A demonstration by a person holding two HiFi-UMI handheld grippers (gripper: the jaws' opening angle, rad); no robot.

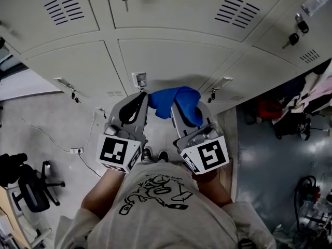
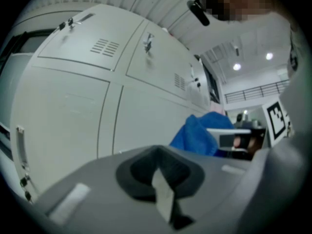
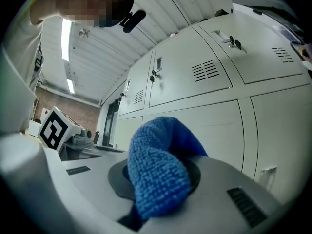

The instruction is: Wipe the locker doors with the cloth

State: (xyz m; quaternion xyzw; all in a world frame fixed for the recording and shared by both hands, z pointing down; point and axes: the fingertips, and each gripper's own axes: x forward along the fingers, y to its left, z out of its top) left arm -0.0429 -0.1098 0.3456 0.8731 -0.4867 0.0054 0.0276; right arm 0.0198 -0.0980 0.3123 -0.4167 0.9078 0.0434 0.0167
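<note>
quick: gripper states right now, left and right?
left gripper: shut, nothing between its jaws.
right gripper: shut on the blue cloth.

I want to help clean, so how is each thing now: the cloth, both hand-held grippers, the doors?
Blue cloth: bunched up, pinched by the right hand-held gripper.
Right hand-held gripper: shut on the blue cloth.
Left hand-held gripper: shut, not on the cloth.
Locker doors: closed.
Key: hanging in its lock.

Head view looks steeply down at pale grey metal locker doors (image 1: 171,61). Both gripper views face them closely, sharing the crumpled blue cloth (image 2: 200,133).
</note>
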